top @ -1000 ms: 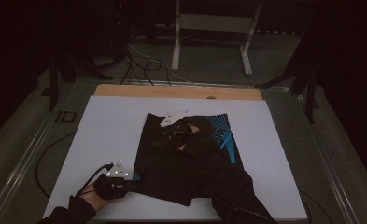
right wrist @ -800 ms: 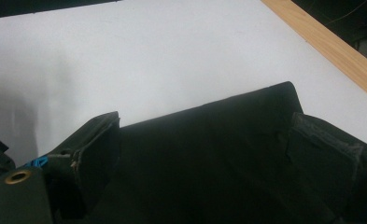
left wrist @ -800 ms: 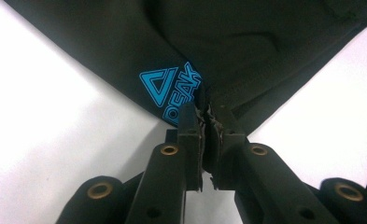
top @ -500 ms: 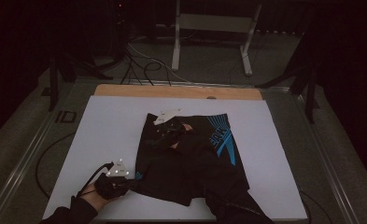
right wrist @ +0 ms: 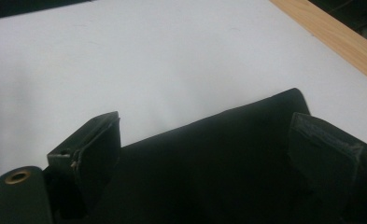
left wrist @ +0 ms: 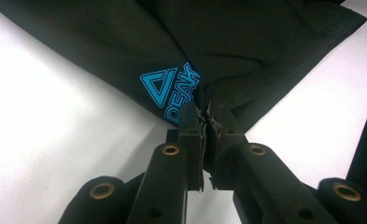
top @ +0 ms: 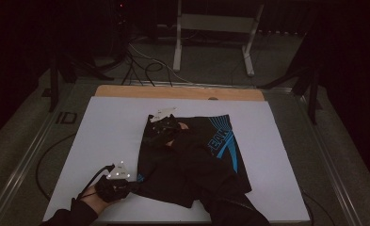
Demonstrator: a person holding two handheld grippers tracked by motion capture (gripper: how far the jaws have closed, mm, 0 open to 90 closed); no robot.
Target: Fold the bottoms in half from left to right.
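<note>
A: Folding the black shorts (top: 192, 160), lying in the middle of the white worktop (top: 107, 127). Left claw (left wrist: 205, 114) pressed together, pinching the hem corner beside the blue logo (left wrist: 172, 91), low left of the high view.

B: Right claw (right wrist: 204, 140) standing spread over the cloth's far edge, not yet pinching. Probably needing to close there next, then lifting both corners together. Forearms entering from the bottom edge.
</note>
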